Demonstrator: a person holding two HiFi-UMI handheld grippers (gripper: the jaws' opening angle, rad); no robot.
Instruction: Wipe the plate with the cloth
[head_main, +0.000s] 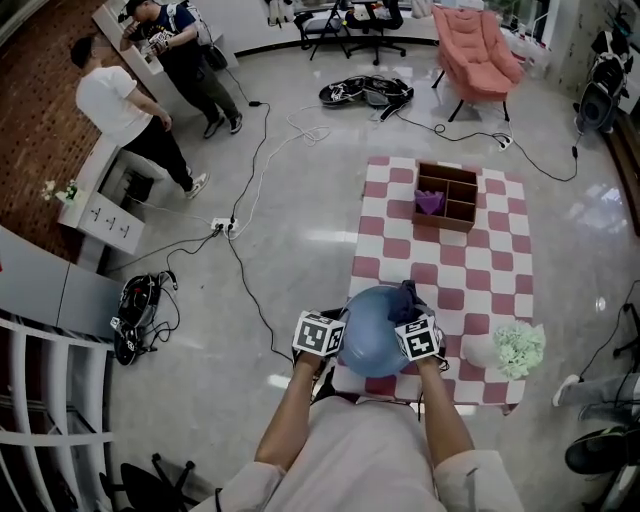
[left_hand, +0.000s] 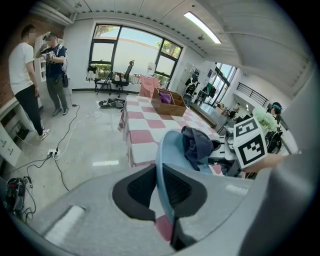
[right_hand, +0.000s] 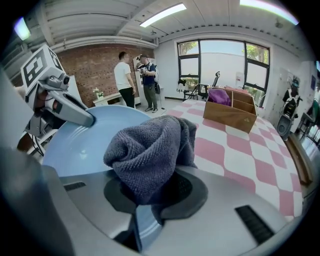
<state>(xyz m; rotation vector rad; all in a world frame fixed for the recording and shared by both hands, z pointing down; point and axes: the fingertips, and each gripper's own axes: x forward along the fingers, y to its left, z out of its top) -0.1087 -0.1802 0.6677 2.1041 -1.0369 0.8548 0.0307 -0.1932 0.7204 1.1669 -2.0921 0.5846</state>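
A light blue plate is held up over the near edge of the checked table, between my two grippers. My left gripper is shut on the plate's left rim; in the left gripper view the plate runs edge-on between the jaws of that gripper. My right gripper is shut on a dark grey cloth. In the right gripper view the bunched cloth lies against the plate at its right rim, filling the jaws of that gripper.
A wooden compartment box with something purple inside stands at the table's far end. A pale green bundle lies at the near right corner. Two people stand far left. Cables cross the floor.
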